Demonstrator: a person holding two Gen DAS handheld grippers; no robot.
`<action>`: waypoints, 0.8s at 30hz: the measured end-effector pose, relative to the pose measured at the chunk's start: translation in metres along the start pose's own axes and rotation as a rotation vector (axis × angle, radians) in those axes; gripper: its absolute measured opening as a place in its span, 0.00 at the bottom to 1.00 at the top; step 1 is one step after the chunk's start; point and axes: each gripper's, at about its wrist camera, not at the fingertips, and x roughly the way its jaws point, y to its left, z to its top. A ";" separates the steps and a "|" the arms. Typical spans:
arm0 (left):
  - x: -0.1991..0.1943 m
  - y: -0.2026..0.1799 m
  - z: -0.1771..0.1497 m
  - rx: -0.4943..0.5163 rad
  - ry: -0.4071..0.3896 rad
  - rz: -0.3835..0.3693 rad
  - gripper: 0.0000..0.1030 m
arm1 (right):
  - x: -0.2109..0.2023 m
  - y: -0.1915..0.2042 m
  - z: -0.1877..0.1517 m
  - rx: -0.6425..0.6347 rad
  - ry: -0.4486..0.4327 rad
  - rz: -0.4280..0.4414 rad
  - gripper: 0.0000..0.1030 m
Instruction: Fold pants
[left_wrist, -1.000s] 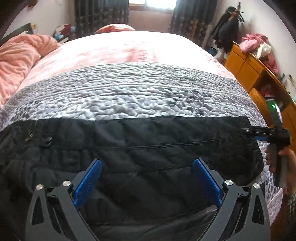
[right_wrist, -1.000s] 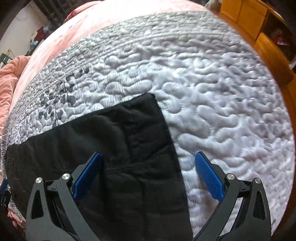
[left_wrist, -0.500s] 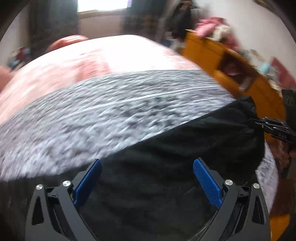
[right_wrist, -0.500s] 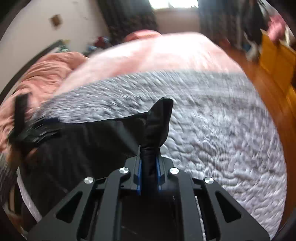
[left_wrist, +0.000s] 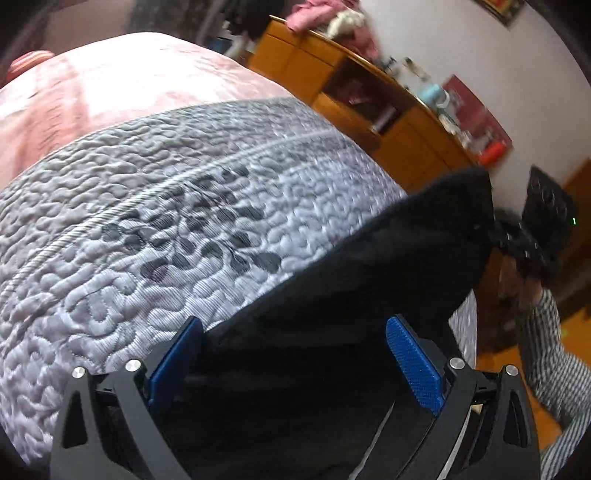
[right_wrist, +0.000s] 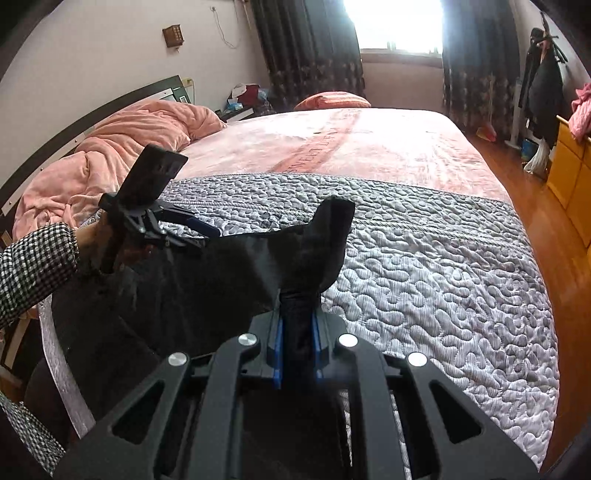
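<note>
Black pants (left_wrist: 369, 266) lie across the near edge of a grey quilted bedspread (left_wrist: 166, 221). My right gripper (right_wrist: 297, 332) is shut on the pants' leg end (right_wrist: 325, 236), which stands up lifted from the bed. It also shows in the left wrist view (left_wrist: 517, 236), holding the raised corner. My left gripper (left_wrist: 295, 354) is open, its blue pads (left_wrist: 413, 365) spread over the pants fabric. In the right wrist view the left gripper (right_wrist: 184, 229) hovers at the pants' other end.
A pink blanket (right_wrist: 351, 147) covers the far bed, with a pink duvet (right_wrist: 129, 147) bunched at the left. An orange wooden cabinet (left_wrist: 369, 110) stands along the bed's right side. Wood floor (right_wrist: 554, 221) lies to the right.
My right gripper has shut on the leg end and lifted it off the bed. My left gripper has swung right along the pants and stays open.
</note>
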 end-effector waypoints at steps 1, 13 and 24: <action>0.001 0.002 -0.004 0.003 0.006 -0.006 0.96 | -0.001 -0.001 0.000 0.002 -0.002 0.005 0.10; -0.003 0.023 0.010 -0.050 0.032 -0.070 0.96 | -0.018 0.011 0.003 -0.023 -0.060 0.061 0.10; 0.011 0.027 -0.010 -0.050 0.031 -0.004 0.10 | -0.007 0.007 -0.004 0.013 -0.045 0.021 0.10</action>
